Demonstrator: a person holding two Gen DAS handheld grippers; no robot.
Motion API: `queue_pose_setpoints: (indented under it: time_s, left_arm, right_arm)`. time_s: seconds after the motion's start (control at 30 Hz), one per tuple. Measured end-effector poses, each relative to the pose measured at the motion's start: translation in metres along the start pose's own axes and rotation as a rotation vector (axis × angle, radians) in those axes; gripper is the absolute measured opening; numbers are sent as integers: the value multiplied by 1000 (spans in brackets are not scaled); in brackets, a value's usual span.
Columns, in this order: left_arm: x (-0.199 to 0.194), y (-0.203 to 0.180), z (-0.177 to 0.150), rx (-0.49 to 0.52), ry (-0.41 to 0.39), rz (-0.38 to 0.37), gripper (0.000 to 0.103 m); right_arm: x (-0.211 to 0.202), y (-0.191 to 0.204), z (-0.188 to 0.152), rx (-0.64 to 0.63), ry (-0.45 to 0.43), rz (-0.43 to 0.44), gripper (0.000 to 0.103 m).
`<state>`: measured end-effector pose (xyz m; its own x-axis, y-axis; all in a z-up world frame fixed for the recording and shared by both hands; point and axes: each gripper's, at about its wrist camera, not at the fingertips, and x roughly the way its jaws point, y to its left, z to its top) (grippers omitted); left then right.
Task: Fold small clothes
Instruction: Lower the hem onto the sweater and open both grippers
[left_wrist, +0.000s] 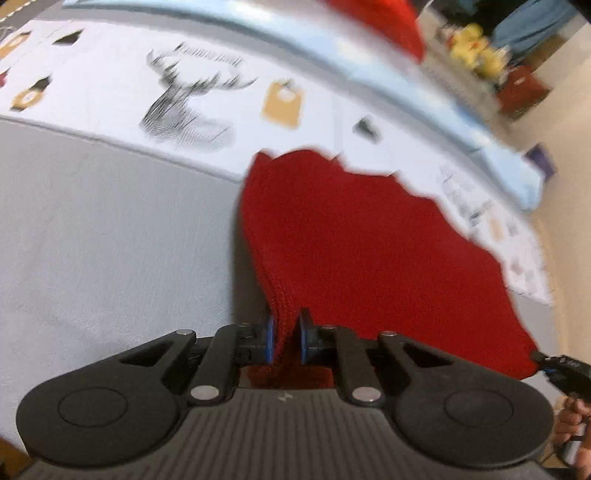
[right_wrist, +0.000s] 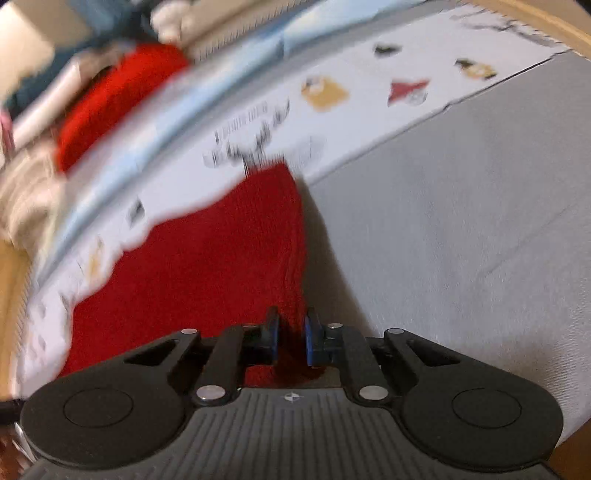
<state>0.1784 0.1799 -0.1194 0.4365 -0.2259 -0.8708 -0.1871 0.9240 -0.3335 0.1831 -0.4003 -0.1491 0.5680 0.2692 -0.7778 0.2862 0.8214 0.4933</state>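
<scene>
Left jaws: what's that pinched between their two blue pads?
A bunched edge of the red knitted cloth, in the left wrist view. The right gripper grips it likewise.

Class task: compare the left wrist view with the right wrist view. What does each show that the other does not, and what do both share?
Only the left wrist view shows yellow objects far off and the right gripper at the cloth's far corner.

Only the right wrist view shows a beige heap at the left edge.

Both show a red knitted cloth pinched between blue pads, the left gripper doing so in its own view, over a grey surface and a printed white sheet.
</scene>
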Motion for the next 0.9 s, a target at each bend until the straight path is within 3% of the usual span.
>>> queue_pose_setpoints:
  time_s: [0.1, 0.2, 0.23, 0.3, 0.4, 0.5, 0.53, 0.63, 0.73, 0.83, 0.9]
  left_arm:
    - [17, 1, -4, 13, 96, 61, 16]
    - [0, -12, -3, 89, -2, 112, 19]
    - [-7, -16, -4, 116, -40, 100, 19]
    - [-15, -23, -6, 149, -61, 20, 19]
    - [1, -34, -12, 222, 24, -27, 19]
    - [40, -40, -20, 312, 185, 105, 20]
    - [48, -39, -21, 315, 211, 136, 19]
    - [43, -37, -14, 237, 177, 101, 20]
    - [31, -35, -4, 185, 99, 57, 20]
    - [47, -30, -10, 190, 189, 152, 19]
    - [47, -32, -12, 221, 190, 160, 19]
  right_arm:
    - [13, -4, -2, 4, 67, -73, 14]
    - [32, 0, -11, -73, 157, -162, 23]
    - [30, 3, -11, -97, 146, -187, 33]
    - [16, 10, -10, -132, 87, -214, 35]
    - [-6, 25, -11, -218, -10, -187, 35]
    - [0, 22, -15, -236, 40, -126, 35]
    - [11, 19, -18, -233, 92, -141, 35]
    - [37, 5, -27, -222, 226, -206, 35]
    - [29, 9, -26, -226, 172, -198, 35]
    - [31, 7, -30, -272, 187, -237, 38]
    - [40, 3, -35, -280, 235, -278, 42]
